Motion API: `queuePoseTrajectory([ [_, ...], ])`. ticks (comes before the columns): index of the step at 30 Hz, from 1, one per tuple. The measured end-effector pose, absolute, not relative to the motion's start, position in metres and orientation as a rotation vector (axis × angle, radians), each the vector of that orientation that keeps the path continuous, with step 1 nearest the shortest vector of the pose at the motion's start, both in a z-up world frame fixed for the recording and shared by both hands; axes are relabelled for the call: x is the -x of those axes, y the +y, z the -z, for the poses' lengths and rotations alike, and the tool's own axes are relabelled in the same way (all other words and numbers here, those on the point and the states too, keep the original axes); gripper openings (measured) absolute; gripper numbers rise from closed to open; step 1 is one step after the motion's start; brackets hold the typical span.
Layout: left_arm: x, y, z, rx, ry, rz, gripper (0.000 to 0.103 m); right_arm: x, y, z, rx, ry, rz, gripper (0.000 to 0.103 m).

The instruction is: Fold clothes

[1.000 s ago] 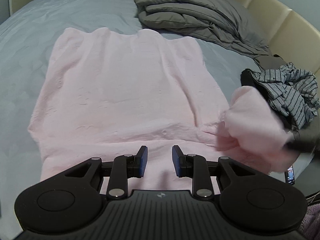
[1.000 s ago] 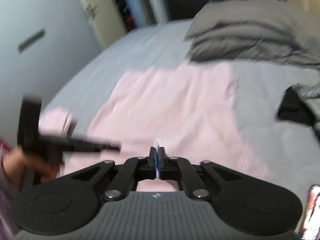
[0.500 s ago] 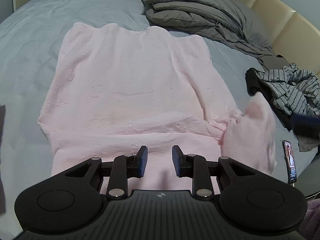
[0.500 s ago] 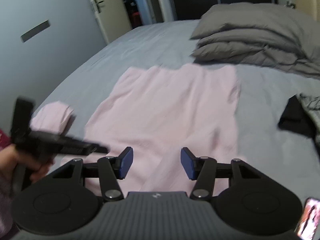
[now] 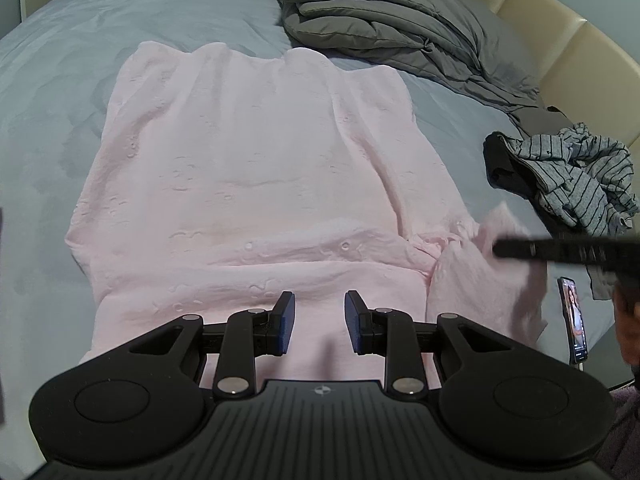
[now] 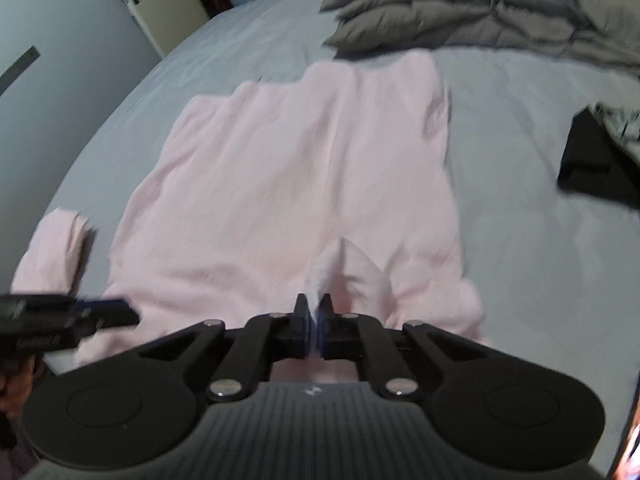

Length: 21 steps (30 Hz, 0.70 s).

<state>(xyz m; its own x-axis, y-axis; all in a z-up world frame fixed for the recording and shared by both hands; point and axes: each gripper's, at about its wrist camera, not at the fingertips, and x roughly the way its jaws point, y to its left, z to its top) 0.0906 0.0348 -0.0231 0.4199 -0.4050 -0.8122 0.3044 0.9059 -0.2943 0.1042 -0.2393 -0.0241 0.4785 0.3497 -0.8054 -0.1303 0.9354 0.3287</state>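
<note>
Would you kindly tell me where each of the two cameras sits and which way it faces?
Left wrist: on the left gripper, looking along its parted, empty jaws, down the pink garment toward the grey duvet; the right gripper crosses at right.
Right wrist: on the right gripper, jaws shut on a pink fold, facing the same way; the left gripper and a hand show at left.
Shared: garment, duvet, bed, striped clothes.

left claw point(image 5: 320, 322): parted, empty | right claw point(image 6: 314, 330): pinched shut
</note>
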Motion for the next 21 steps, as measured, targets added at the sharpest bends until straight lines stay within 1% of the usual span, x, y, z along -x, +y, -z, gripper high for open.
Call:
queuePoseTrajectory([
  [5,-0.09,0.025,0.022,0.124,1.039,0.496,0.025,-0.062,-0.224,0.023,-0.173,1.078,-0.433,0.005],
  [6,-0.089,0.021,0.021,0.121,1.038,0.511,0.026,-0.054,-0.22,0.025,-0.159,1.089,-0.457,0.005],
  [8,-0.087,0.011,0.019,0.109,1.029,0.548,0.039,-0.041,-0.213,0.029,-0.134,1.118,-0.507,0.005],
  [9,-0.084,0.005,0.018,0.103,1.021,0.572,0.048,-0.036,-0.211,0.032,-0.117,1.129,-0.521,0.005],
  [10,-0.082,-0.001,0.016,0.097,1.014,0.599,0.049,-0.032,-0.208,0.034,-0.097,1.136,-0.528,0.009],
  [12,-0.08,-0.016,0.017,0.073,1.016,0.633,0.049,-0.025,-0.205,0.038,-0.05,1.146,-0.539,0.01],
  [13,-0.079,-0.023,0.018,0.058,1.019,0.645,0.049,-0.024,-0.205,0.037,-0.028,1.143,-0.536,0.014],
  [14,-0.078,-0.03,0.02,0.044,1.021,0.656,0.049,-0.023,-0.206,0.036,-0.01,1.138,-0.532,0.022],
  [15,-0.078,-0.037,0.022,0.032,1.024,0.662,0.049,-0.021,-0.208,0.033,-0.003,1.126,-0.527,0.034],
  [16,-0.079,-0.042,0.024,0.024,1.026,0.658,0.049,-0.019,-0.211,0.03,-0.007,1.111,-0.522,0.056],
  [17,-0.081,-0.048,0.026,0.022,1.026,0.658,0.049,-0.018,-0.214,0.026,-0.014,1.097,-0.517,0.057],
  [21,-0.087,-0.069,0.026,0.042,0.996,0.692,0.05,-0.013,-0.226,0.016,-0.03,1.063,-0.488,0.057],
])
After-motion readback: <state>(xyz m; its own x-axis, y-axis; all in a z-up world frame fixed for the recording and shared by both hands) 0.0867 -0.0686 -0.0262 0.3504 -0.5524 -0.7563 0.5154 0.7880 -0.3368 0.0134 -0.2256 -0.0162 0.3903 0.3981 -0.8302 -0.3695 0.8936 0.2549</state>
